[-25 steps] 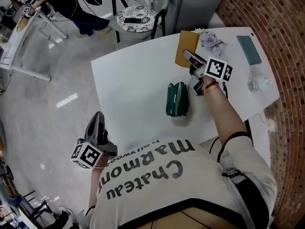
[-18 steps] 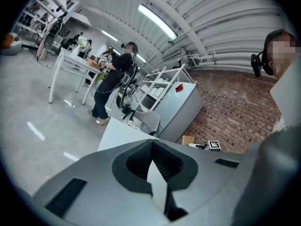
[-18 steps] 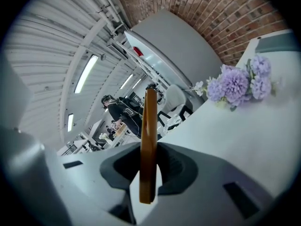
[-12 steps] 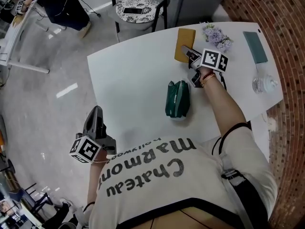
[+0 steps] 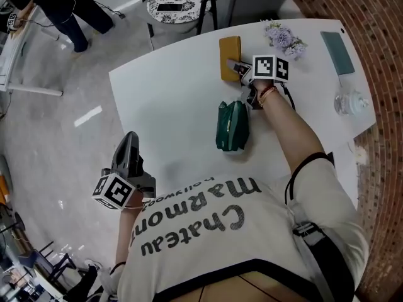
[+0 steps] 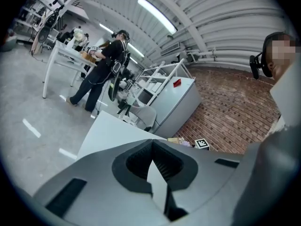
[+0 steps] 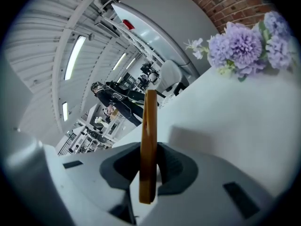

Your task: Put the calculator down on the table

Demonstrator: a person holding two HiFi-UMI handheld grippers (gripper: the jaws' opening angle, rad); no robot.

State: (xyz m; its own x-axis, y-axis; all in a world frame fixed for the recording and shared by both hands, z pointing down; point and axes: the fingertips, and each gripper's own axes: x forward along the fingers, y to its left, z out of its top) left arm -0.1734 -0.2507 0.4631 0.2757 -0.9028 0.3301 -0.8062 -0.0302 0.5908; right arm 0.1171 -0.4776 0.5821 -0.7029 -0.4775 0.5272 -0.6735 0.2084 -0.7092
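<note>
The calculator [image 5: 230, 50] is a flat mustard-yellow slab at the far middle of the white table [image 5: 170, 106]. My right gripper [image 5: 239, 68] is shut on its near end. In the right gripper view the calculator [image 7: 149, 140] shows edge-on, pinched between the two dark pads, with its shadow on the tabletop just beyond. Whether it touches the table I cannot tell. My left gripper [image 5: 130, 140] hangs off the table's near left corner, over the floor. In the left gripper view its fingers [image 6: 162, 166] meet at the tips with nothing between them.
A dark green pouch [image 5: 232, 126] lies just nearer than the right gripper. Purple flowers [image 5: 283, 38], a teal notebook [image 5: 334, 49] and a clear glass vessel [image 5: 349, 102] sit along the right side. A chair [image 5: 173, 2] stands beyond the far edge; a person stands far left.
The right gripper has sunk toward the tabletop with the calculator, which now lies flatter and further left in the head view. The left gripper has shifted only slightly.
</note>
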